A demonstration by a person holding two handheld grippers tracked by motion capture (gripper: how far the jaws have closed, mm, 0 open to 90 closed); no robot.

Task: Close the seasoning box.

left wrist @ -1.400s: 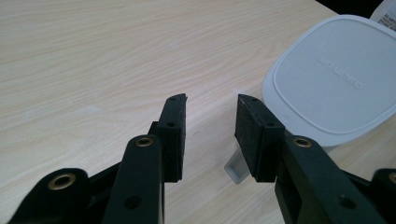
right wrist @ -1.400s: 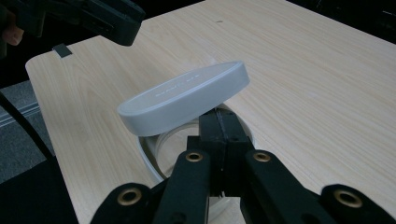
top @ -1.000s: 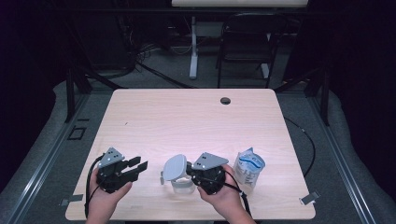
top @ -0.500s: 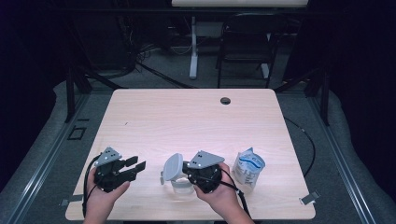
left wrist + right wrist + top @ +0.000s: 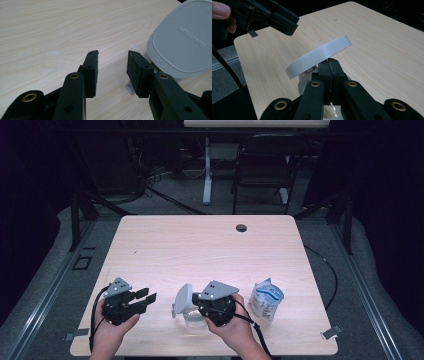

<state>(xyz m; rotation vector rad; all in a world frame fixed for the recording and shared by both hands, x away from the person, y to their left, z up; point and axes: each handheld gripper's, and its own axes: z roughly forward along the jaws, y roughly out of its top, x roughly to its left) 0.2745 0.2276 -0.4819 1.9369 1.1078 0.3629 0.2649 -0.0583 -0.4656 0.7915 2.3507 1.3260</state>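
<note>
Fingers of the right gripper (image 5: 329, 67) are pinched, apparently on the clear container's (image 5: 192, 316) rim beneath its raised grey lid (image 5: 182, 298); the left gripper (image 5: 145, 297), nearby, gapes empty, facing that lid.

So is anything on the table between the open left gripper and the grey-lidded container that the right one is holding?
Nothing visible. Between the left gripper and the grey lid of the container lies only bare table. The pouch stands on the far side, beyond the right gripper.
</note>
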